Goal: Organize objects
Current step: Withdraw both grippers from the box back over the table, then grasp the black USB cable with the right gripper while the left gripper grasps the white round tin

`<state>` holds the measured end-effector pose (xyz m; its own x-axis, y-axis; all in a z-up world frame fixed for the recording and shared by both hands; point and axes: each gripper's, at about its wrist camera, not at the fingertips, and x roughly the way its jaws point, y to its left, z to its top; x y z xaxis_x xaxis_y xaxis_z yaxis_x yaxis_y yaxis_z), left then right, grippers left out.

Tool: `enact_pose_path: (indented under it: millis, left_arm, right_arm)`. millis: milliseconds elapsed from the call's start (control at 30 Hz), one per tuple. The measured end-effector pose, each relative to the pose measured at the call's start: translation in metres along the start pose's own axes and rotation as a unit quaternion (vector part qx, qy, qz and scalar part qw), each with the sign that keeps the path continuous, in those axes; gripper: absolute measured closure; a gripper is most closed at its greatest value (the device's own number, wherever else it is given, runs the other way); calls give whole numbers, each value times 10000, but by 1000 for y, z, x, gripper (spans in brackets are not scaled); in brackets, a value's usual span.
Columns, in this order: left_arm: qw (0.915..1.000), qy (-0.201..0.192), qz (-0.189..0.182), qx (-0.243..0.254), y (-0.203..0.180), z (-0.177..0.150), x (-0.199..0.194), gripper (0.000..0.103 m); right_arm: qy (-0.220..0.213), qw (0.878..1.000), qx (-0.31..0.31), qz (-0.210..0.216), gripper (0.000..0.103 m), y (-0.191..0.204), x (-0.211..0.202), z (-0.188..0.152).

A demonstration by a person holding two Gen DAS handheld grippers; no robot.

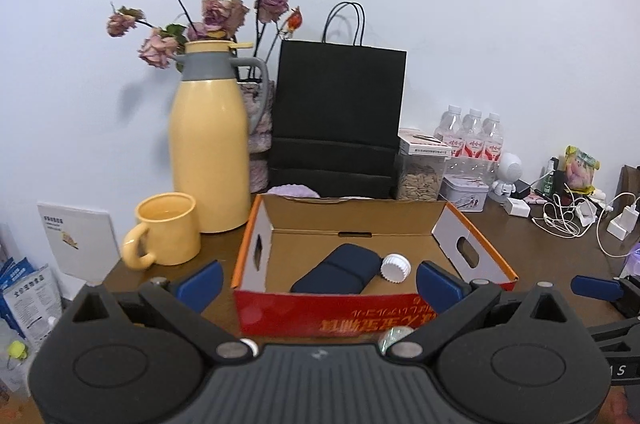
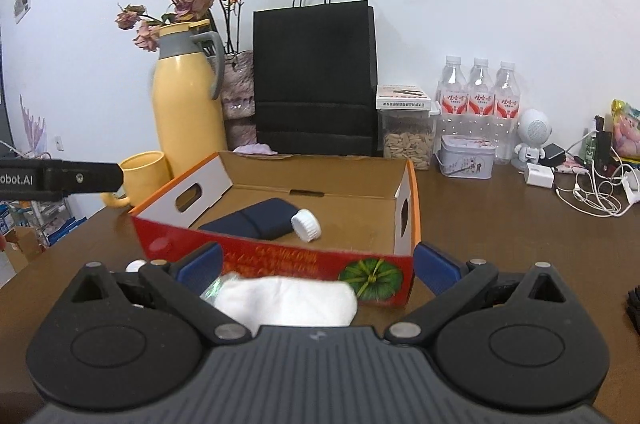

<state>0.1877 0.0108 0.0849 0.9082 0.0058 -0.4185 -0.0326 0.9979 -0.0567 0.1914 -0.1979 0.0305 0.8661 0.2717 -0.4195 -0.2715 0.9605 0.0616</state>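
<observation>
The left tool (image 1: pixel 318 282) hangs spread and empty just before the box (image 1: pixel 376 308) on the tabletop (image 2: pixel 520 244). Inside the box lie a navy case (image 1: pixel 338 274) and, touching it, a white cap (image 1: pixel 395 267), so I'd say two things are stowed. The right tool (image 2: pixel 318 270), also spread, straddles a white cloth (image 2: pixel 286 300) outside the box's front; that looks left to do.

Dark brown wooden table (image 2: pixel 500 236). Near centre: open cardboard box (image 2: pixel 276 256), white soft bundle (image 2: pixel 286 302) just before it. Far left: yellow mug (image 1: pixel 168 234) beside yellow thermos (image 1: pixel 208 143). Far centre: black paper bag (image 2: pixel 316 79). Far right: seed jar (image 2: pixel 408 137), tin (image 2: pixel 466 161), three water bottles (image 2: pixel 480 95), tangled white cables (image 2: pixel 592 195).
</observation>
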Motion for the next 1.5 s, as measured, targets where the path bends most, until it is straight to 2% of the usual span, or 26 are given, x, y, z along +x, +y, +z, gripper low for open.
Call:
enact_pose_path:
  millis: [467, 700, 833, 1067, 1133, 1200, 1233, 1300, 1333, 1500]
  left_arm:
    - [9998, 192, 63, -3, 18, -48, -62, 0]
    - [9981, 554, -185, -209, 38, -94, -80, 0]
    - [9973, 655, -201, -247, 44, -117, -87, 0]
    - [9960, 824, -278, -211, 46, -134, -83, 1]
    - [9957, 850, -317, -183, 45, -137, -81, 1]
    - [9955, 874, -325, -172, 46, -140, -80, 2]
    - [9954, 887, -318, -188, 48, -140, -78, 2]
    - [9952, 906, -282, -234, 51, -141, -75, 2]
    - [9952, 910, -268, -253, 52, -141, -74, 2]
    - [9945, 987, -167, -301, 58, -142, -62, 5]
  right_arm:
    - [221, 9997, -88, 6, 0, 23, -49, -45]
    - [746, 9966, -323, 93, 0, 38, -59, -88]
    - [1074, 9934, -351, 189, 0, 42, -60, -110]
    - [1304, 9902, -385, 329, 2, 57, -49, -131]
    - [1173, 9918, -436, 247, 11, 60, -45, -130]
    - [1054, 9930, -447, 289, 34, 60, -44, -128]
    - [1022, 9932, -463, 312, 40, 60, -43, -127]
    - [967, 9933, -477, 409, 76, 60, -42, -125]
    - [955, 9933, -480, 434, 81, 59, -42, -125]
    - [921, 9936, -441, 491, 81, 58, -42, -124]
